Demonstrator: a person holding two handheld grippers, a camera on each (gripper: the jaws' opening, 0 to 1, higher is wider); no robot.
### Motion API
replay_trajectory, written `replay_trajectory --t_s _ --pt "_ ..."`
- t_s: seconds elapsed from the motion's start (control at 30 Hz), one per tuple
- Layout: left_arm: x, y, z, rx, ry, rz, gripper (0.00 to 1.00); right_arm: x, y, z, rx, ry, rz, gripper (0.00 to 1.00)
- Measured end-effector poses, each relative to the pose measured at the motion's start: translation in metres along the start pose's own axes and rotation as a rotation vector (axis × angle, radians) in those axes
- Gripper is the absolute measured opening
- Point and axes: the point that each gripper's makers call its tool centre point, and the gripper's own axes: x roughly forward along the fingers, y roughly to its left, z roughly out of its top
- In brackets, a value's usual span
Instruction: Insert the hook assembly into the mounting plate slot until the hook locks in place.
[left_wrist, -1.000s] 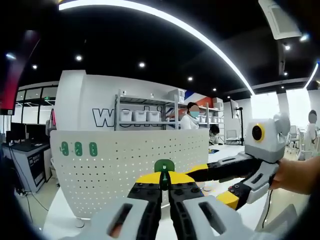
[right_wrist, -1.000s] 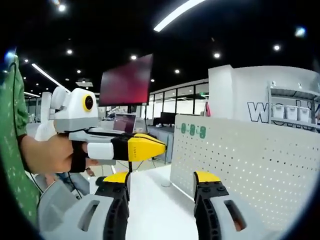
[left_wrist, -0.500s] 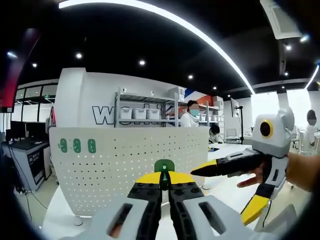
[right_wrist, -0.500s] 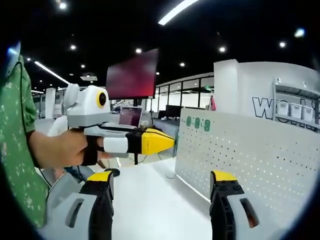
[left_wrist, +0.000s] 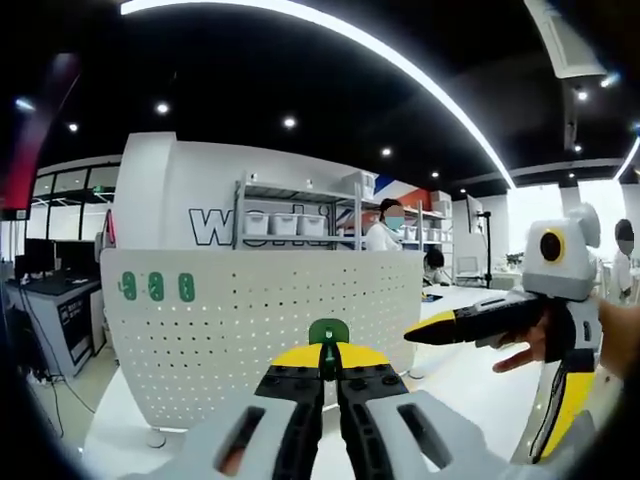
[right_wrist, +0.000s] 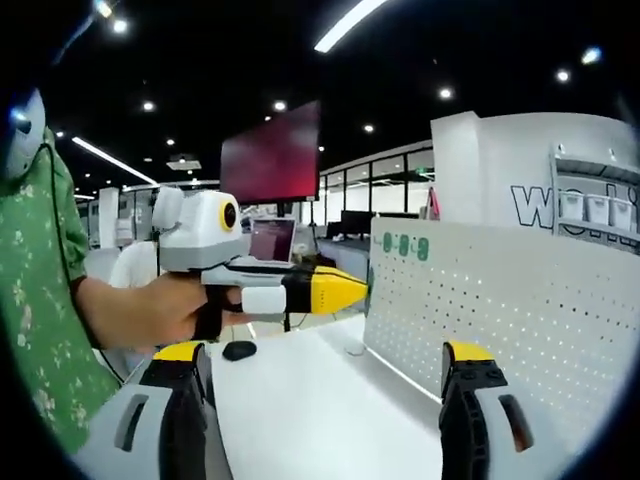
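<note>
My left gripper (left_wrist: 328, 356) is shut on a small green hook (left_wrist: 328, 332), whose top shows above the yellow jaw tips. Behind it stands the white perforated mounting plate (left_wrist: 230, 330), upright on the table, with three green hooks (left_wrist: 155, 287) at its upper left corner. My right gripper (left_wrist: 480, 392) comes in from the right, held in a hand, jaws wide open and empty. In the right gripper view my right gripper (right_wrist: 325, 362) stands wide open, the left gripper (right_wrist: 355, 291) points at the plate (right_wrist: 510, 310), and the green hooks (right_wrist: 403, 244) show.
The plate stands on a white table (right_wrist: 300, 400) with a black round object (right_wrist: 240, 350) at its far end. A green sleeve (right_wrist: 40, 300) is at the left. A red screen (right_wrist: 272, 155) hangs behind. Shelves with bins (left_wrist: 295, 225) and a person (left_wrist: 383, 228) are in the background.
The right gripper's jaws have spread much wider and it has drifted right in the left gripper view. The left gripper stays shut on the green hook in front of the plate.
</note>
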Motion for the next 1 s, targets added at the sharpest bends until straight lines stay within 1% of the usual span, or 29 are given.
replay_trajectory --t_s 0.13,0.23,0.37,0.5,0.57,0.87,1.0 --pt "0.002 0.003 0.000 -0.001 -0.001 0.010 0.03 -0.006 0.001 0.003 -0.003 0.003 -0.010 1.00" --pt "0.004 0.007 0.001 -0.004 -0.004 0.020 0.03 -0.012 0.003 0.011 -0.005 -0.014 -0.013 1.00" --pt "0.006 0.013 0.005 -0.001 -0.010 0.034 0.03 -0.018 0.001 0.016 -0.017 -0.022 -0.033 1.00" --pt "0.009 0.020 0.007 0.000 -0.014 0.050 0.03 -0.022 -0.003 0.014 -0.012 -0.017 -0.047 1.00" --pt "0.011 0.025 0.010 0.002 -0.015 0.062 0.03 -0.023 -0.003 0.014 -0.011 -0.014 -0.048 1.00" --pt "0.026 0.049 0.027 0.011 -0.053 0.126 0.03 -0.035 -0.007 0.026 -0.029 -0.036 -0.067 1.00" --pt "0.032 0.056 0.033 0.010 -0.069 0.148 0.03 -0.038 -0.012 0.029 -0.030 -0.045 -0.077 1.00"
